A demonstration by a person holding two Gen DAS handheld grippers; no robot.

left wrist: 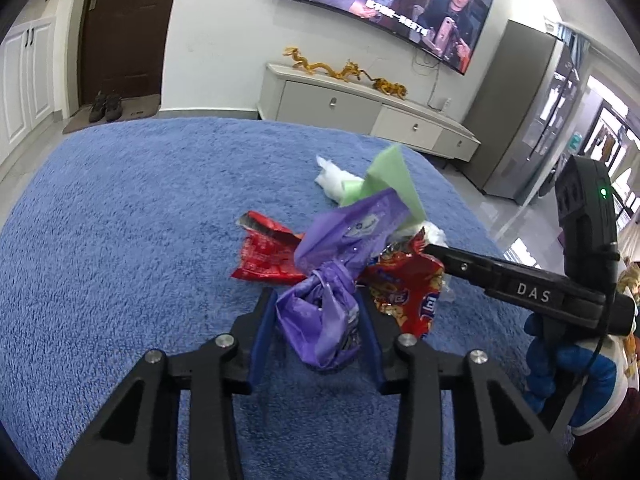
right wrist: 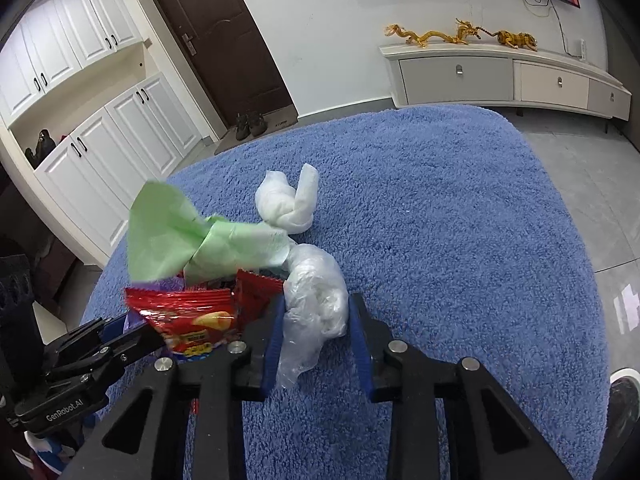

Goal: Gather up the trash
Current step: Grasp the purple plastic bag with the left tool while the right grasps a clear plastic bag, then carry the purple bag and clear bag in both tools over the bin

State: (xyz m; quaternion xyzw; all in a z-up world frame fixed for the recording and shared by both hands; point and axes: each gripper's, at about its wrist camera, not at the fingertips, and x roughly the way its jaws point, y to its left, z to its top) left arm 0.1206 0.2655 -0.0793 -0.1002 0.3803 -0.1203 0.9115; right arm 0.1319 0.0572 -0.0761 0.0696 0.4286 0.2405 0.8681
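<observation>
Purple crinkly plastic bag [left wrist: 320, 312], knotted in the middle, is sitting right between the blue-padded fingers of your left gripper [left wrist: 318, 320], and both pads look pressed up against the bundle, so you've got it pinched. Its loose top flares upward past the fingertips.

Your right gripper [right wrist: 316, 328] is parted about as wide as the clear crumpled plastic wrap [right wrist: 316, 296] sitting between its fingers. The left pad touches the wrap, the right pad looks just shy of it, so I can't tell if it's really gripping.

All the trash is bunched in one pile on the fuzzy blue rug [left wrist: 120, 220]: a red foil snack wrapper [left wrist: 264, 256] lying flat just left of the purple bag, a red and orange chip bag [left wrist: 404, 288] on its right, a pale green sheet of paper [right wrist: 172, 232] sticking up behind, and a knotted white tissue wad [right wrist: 288, 200] a little farther out on the rug, touching the green paper's edge.

From the left wrist cam your right gripper's finger reaches into the pile beside the chip bag.
</observation>
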